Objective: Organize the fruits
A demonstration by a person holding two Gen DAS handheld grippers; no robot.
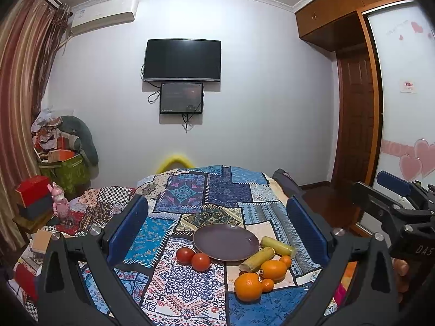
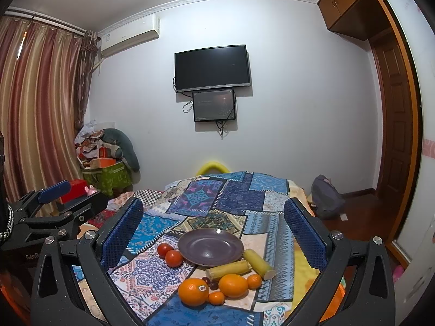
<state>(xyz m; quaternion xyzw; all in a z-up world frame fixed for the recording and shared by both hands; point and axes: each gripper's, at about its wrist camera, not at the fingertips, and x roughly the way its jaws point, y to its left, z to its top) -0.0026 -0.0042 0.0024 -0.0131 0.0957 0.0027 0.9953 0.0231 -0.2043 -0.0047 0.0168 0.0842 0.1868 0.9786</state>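
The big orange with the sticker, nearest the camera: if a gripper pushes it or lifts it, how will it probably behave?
The big orange looks round and smooth, so a push would probably roll it, perhaps into the small orange touching it. The patterned cloth beneath may slow it. Its skin looks glossy, so it might slip between the pads; the right gripper stands open wide enough.

A dark television (image 1: pixel 182 59) hangs above a smaller screen (image 1: pixel 181 97) (cables dangling).

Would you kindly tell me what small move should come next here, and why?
Probably lower the open right gripper onto the nearest large orange: the plate is empty, all fruit lies on the cloth, and both grippers hold nothing.
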